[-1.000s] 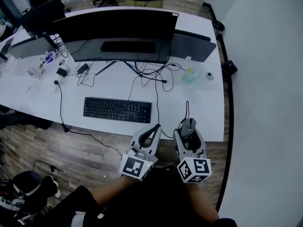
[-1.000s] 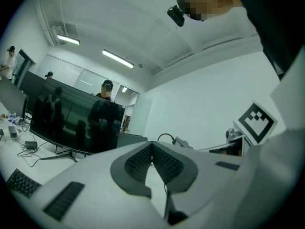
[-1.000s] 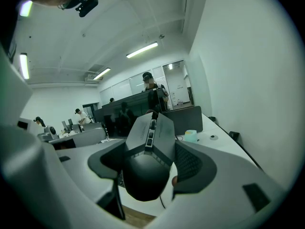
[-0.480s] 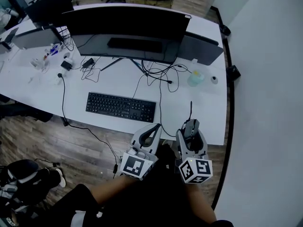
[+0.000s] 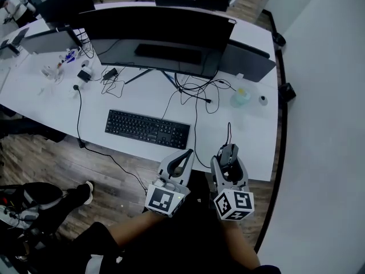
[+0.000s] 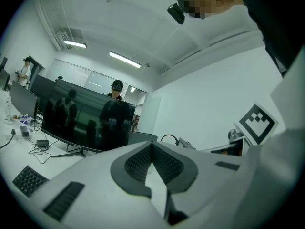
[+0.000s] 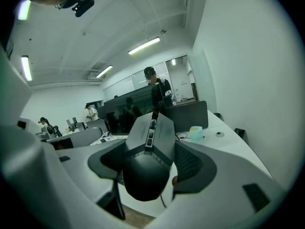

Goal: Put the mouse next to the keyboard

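Grip comes first: the right gripper (image 5: 227, 160) has its jaws clamped on the sides of the black mouse (image 7: 147, 162), which sits nose-forward between the pads. The left gripper (image 5: 183, 160) has its jaws together with nothing between them and hangs just left of the right one, at the lower middle of the frame in the head view.

The mouse is at the near edge of the white surface (image 5: 128, 104), right of the keyboard (image 5: 147, 128) and apart from it. Whether it rests on that edge or hangs a little above it is hard to tell from so steep a view.

To do this step well, I judge that the right gripper should carry the mouse left and a little up the frame, to the bare patch just beside the keyboard's right end. It should stay level, with its nose pointing toward the monitor (image 5: 157, 30).

A thin dark cable (image 5: 195, 131) runs down that patch and over the near edge, so the mouse is best set down to one side of it, not on top. The mouse's own cord (image 5: 228, 131) leads up the frame and needs slack. The jaws should part only once the underside lies flat. The left gripper should stay clear of the keys.
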The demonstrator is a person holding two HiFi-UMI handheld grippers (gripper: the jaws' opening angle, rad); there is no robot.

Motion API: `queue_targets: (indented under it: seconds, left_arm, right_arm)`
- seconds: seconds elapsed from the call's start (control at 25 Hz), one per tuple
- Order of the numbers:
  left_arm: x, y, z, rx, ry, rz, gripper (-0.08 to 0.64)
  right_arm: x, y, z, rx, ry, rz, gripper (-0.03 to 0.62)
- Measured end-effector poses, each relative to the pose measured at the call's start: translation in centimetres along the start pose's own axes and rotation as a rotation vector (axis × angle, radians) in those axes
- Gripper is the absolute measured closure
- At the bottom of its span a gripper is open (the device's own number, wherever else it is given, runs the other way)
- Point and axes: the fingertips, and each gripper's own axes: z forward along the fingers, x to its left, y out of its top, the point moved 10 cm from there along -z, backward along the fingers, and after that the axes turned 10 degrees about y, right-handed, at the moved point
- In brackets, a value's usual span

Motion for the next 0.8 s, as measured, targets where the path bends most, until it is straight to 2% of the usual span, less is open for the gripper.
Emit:
queue_targets:
  seconds: [0.24, 0.48, 0.64, 0.8]
  left_arm:
    - [-1.2, -0.1, 2.3, -0.034, 0.005, 0.027, 0.557]
    - [-2.0, -1.1, 4.4, 0.013, 0.047, 0.029, 0.557]
    - [-2.1, -2.7, 5.9, 0.061, 0.041, 0.022, 0.557]
    - [-2.6, -3.1, 7.1, 0.085, 0.068, 0.061, 0.557]
  right_arm:
    - [-1.9, -0.4, 1.8, 0.033, 0.052, 0.024, 0.276]
    - [-4.2, -1.0, 3.5, 0.09, 0.09, 0.064, 0.276]
    - [-6.1, -1.9, 5.1, 0.132, 0.075, 0.071, 0.276]
    - [-7.3, -3.1, 6.5, 0.187, 0.075, 0.105, 0.276]
